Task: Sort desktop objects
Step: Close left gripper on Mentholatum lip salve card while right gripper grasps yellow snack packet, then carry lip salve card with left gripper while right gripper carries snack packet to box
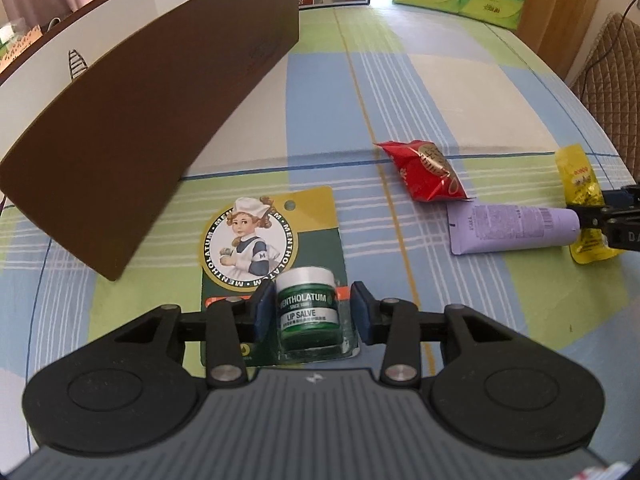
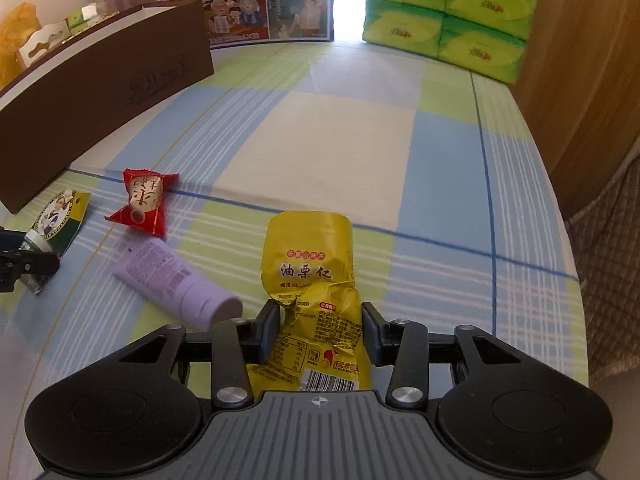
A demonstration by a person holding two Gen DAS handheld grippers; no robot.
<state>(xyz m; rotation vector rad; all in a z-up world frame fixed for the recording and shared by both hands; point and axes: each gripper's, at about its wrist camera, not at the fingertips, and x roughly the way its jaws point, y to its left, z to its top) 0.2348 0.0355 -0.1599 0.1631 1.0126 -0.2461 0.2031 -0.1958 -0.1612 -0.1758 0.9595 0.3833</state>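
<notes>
A Mentholatum lip salve pack (image 1: 272,240) lies on the checked tablecloth; its green jar (image 1: 308,308) sits between the pads of my left gripper (image 1: 310,310), which is open around the jar with small gaps each side. A yellow chestnut snack pouch (image 2: 308,276) lies between the fingers of my right gripper (image 2: 320,330), which is open around it. A red candy packet (image 1: 426,170) and a purple tube (image 1: 516,228) lie between the two grippers; both also show in the right wrist view, the packet (image 2: 142,204) and the tube (image 2: 176,276).
A long brown box (image 1: 132,120) with a white inside stands at the left, also in the right wrist view (image 2: 100,88). Green tissue packs (image 2: 452,12) and a picture board (image 2: 264,0) stand at the far edge. A wooden cabinet (image 2: 588,60) and a quilted chair (image 1: 608,64) are at the right.
</notes>
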